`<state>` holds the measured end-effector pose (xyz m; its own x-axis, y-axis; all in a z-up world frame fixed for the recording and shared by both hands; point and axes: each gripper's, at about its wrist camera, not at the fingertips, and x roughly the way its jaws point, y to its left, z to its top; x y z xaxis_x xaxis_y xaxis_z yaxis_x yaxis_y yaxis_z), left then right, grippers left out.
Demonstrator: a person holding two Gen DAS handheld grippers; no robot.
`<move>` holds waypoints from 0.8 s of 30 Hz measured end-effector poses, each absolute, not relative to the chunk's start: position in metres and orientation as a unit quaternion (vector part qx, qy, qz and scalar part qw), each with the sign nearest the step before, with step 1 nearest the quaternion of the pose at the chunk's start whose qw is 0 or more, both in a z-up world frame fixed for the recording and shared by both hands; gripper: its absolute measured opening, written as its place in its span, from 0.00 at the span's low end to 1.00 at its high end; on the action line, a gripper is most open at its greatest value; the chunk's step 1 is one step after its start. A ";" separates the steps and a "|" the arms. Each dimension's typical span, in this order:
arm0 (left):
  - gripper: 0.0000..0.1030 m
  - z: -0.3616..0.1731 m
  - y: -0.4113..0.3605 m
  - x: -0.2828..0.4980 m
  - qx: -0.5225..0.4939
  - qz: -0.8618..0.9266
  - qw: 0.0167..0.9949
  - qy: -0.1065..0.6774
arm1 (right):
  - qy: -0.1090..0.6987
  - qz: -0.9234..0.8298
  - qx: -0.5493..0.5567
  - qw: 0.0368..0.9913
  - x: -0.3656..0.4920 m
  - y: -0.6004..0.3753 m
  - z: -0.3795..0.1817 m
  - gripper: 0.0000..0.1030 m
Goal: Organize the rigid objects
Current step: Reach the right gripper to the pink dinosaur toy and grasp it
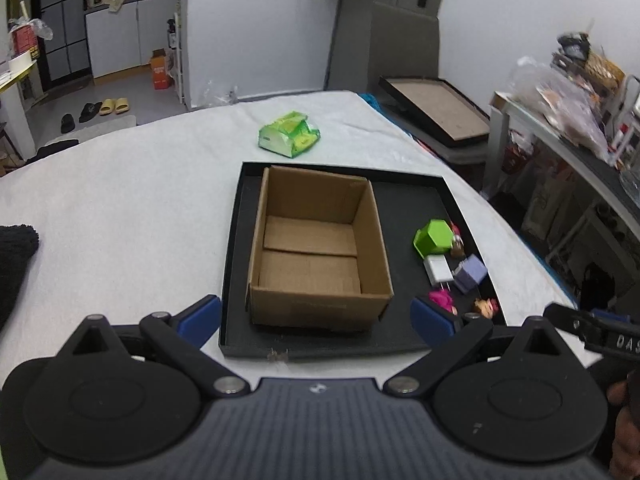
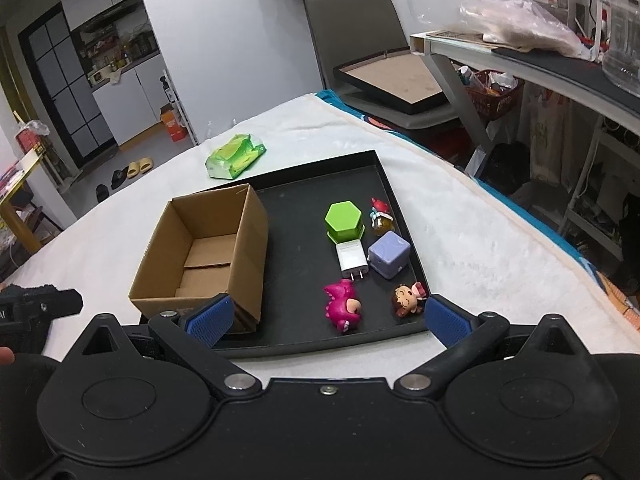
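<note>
overhead, left tongs [image 1: 316, 316] released above empty cardboard box [image 1: 320, 248], right tongs [image 2: 328, 316] released near pink dinosaur toy [image 2: 344, 307], black tray [image 2: 304, 264]

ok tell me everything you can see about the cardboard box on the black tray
The cardboard box is plain brown corrugated card, rectangular, upright and open on top, with no flaps showing. It is empty; the two bottom flaps meet in a seam across its floor. It stands on the left part of the black tray, apart from the toys on the tray's right. Neither gripper touches it.
</note>
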<state>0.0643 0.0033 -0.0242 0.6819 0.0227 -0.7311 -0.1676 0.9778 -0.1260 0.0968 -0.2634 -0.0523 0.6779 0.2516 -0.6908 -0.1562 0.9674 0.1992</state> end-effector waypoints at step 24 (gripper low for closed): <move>0.91 -0.067 0.041 0.136 -0.117 0.100 0.883 0.443 | 0.458 0.098 0.100 0.878 0.174 -0.258 -0.119 0.87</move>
<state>0.1359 0.0414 -0.0667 0.5877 0.0735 -0.8057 -0.2810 0.9524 -0.1180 0.1738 -0.2577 -0.1188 0.5604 0.2633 -0.7852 -0.0804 0.9609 0.2648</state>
